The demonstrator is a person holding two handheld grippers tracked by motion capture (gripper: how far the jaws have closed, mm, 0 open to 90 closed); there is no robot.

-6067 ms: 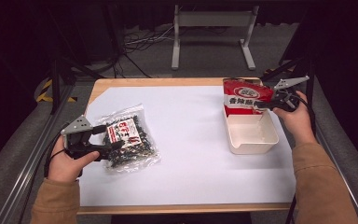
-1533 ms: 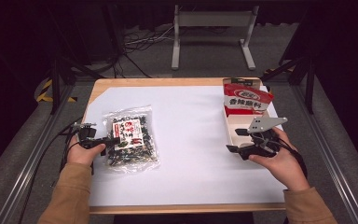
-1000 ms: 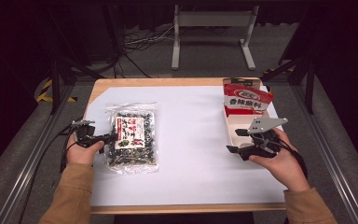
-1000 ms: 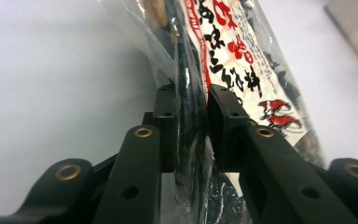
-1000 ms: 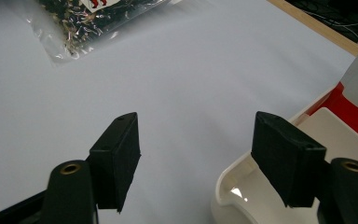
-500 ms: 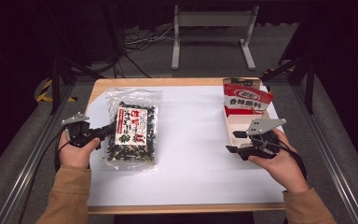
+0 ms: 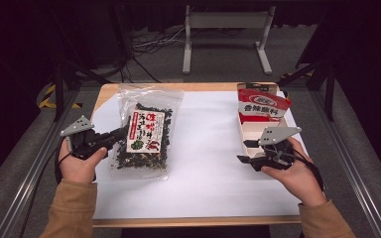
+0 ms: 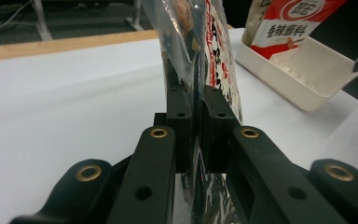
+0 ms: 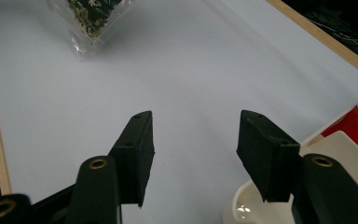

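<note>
A clear bag of dark dried food [image 7: 146,136] with a red and white label hangs lifted at the table's left side, its lower end near the white sheet. My left gripper [image 7: 121,134] is shut on its left edge. In the left gripper view the jaws [image 8: 196,100] have just been closing and now pinch the bag's film [image 8: 214,56] between the pads. My right gripper [image 7: 244,151] hovers open beside a white tray [image 7: 241,130]. Its jaws [image 9: 196,135] have just been closing a little, with nothing between them.
A red snack packet [image 7: 263,105] stands upright in the far end of the white tray, also seen as the packet [image 8: 289,23] in the tray [image 8: 303,65]. The white sheet [image 7: 208,163] covers a wooden table. Metal rails and cables lie beyond it.
My left hand has risen with the bag, which went from lying flat to hanging lifted and stretched toward the far edge. The right hand has stayed by the tray.
</note>
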